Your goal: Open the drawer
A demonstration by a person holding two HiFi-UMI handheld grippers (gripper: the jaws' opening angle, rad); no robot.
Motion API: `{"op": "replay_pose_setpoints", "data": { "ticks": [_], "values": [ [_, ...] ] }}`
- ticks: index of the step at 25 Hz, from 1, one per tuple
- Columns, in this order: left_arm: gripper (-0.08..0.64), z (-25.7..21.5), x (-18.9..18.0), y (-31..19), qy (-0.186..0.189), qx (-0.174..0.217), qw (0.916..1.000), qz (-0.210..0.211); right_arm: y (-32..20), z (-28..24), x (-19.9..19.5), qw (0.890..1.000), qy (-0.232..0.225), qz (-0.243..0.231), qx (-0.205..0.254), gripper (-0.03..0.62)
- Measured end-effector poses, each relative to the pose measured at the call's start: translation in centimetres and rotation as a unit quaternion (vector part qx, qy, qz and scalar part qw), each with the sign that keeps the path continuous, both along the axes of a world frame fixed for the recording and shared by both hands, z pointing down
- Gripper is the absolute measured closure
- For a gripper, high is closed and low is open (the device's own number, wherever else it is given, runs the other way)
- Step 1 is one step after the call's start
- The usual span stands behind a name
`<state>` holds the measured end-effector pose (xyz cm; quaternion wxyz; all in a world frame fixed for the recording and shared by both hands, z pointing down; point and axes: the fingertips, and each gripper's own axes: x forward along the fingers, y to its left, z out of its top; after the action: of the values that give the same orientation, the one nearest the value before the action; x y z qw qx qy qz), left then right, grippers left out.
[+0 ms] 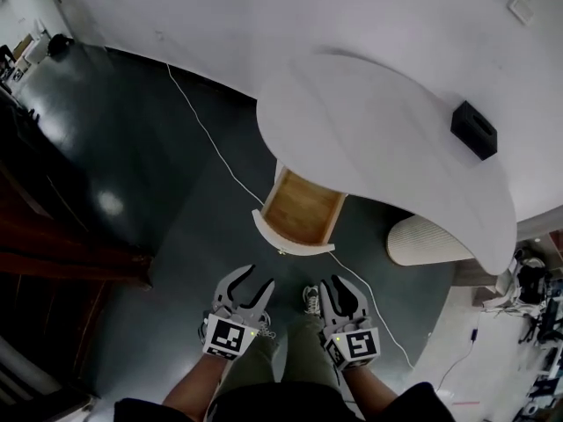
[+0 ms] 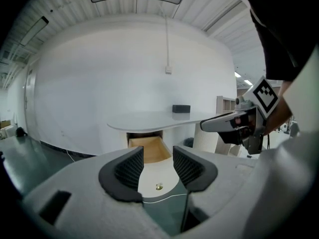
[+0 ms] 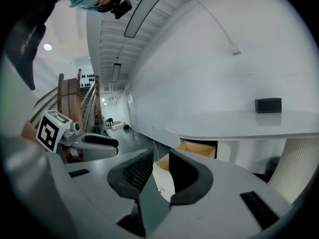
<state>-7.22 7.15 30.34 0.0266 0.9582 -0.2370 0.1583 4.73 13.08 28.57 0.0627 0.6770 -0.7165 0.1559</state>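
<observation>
A wooden drawer [image 1: 301, 207] stands pulled out from under the white curved desk [image 1: 387, 121], its white front [image 1: 290, 240] facing me and its inside empty. The drawer [image 2: 146, 149] shows past the jaws in the left gripper view, with a small brass knob [image 2: 159, 186] on its front. In the right gripper view the drawer [image 3: 197, 149] lies ahead too. My left gripper [image 1: 254, 287] and right gripper [image 1: 332, 290] hang side by side short of the drawer front, apart from it. Both are open with nothing between the fingers.
A black box [image 1: 474, 129] sits on the desk's right part. A white cable [image 1: 204, 130] runs across the dark floor past the drawer. A ribbed white cylinder [image 1: 424, 241] stands under the desk to the right. Dark wooden stairs [image 1: 53, 236] are at the left.
</observation>
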Motion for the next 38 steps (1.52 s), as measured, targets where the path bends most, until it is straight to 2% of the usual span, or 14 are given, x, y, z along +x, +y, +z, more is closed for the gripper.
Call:
{"op": "replay_pose_setpoints", "data": {
  "ticks": [5,10,18,27,33,38],
  "values": [
    [0.38,-3.6,-0.1,0.3,0.009,0.009,0.9999,0.004,-0.8,-3.0,0.1,1.0,0.015,-0.013,0.015,0.492],
    [0.382,-6.7,1.8,0.0,0.01,-0.006,0.9999,-0.004,-1.8,-5.3,2.1,1.0,0.008,-0.006,0.022,0.495],
    [0.383,-11.0,4.2,0.0,0.012,0.015,0.9995,0.025,-2.6,-8.9,3.5,0.999,0.028,-0.028,0.033,0.513],
    [0.466,-14.5,5.9,-0.5,0.028,0.041,0.9983,0.031,-4.3,-11.6,5.8,0.997,0.038,-0.03,0.065,0.586],
    [0.506,-15.6,6.3,-1.4,0.046,0.042,0.998,0.005,-5.8,-13.2,7.0,0.994,0.044,-0.053,0.085,0.586],
    [0.529,-16.0,6.2,-2.0,0.044,0.042,0.998,-0.016,-6.7,-13.8,7.1,0.992,0.044,-0.08,0.093,0.588]
  ]
}}
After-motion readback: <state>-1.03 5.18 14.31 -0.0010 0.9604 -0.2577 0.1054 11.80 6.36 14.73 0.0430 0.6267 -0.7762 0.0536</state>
